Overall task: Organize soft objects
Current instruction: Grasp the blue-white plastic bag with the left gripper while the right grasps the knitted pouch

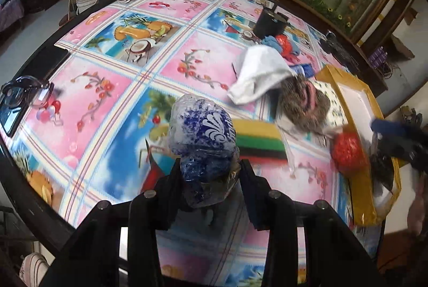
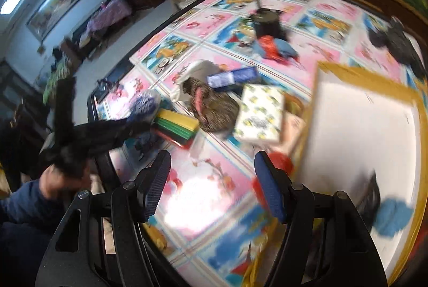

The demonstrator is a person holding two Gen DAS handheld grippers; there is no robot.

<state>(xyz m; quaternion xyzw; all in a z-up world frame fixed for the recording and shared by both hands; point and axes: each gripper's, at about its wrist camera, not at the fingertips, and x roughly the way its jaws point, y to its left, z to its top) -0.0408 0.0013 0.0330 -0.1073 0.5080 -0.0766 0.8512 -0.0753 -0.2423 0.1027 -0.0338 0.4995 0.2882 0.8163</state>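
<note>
My left gripper (image 1: 211, 170) is shut on a clear plastic bag of blue-and-white speckled soft stuff (image 1: 203, 137), held just above the flowered tablecloth. The right wrist view shows that bag (image 2: 144, 105) at the tip of the blurred left gripper (image 2: 133, 124). My right gripper (image 2: 211, 166) stands open over the cloth with nothing between its fingers. A red mesh ball (image 2: 281, 161) lies just behind its right finger, beside the yellow-rimmed white tray (image 2: 361, 121). The left wrist view has the ball (image 1: 347, 150) next to the right gripper (image 1: 396, 137).
A striped sponge stack (image 1: 256, 142), a brown speckled pouch (image 1: 302, 105), a white cloth (image 1: 259, 73) and a patterned box (image 2: 259, 113) crowd the middle. A blue cloth (image 2: 393, 217) lies in the tray. A black cup (image 1: 270, 22) stands behind; glasses and a phone (image 1: 24, 97) lie at the left edge.
</note>
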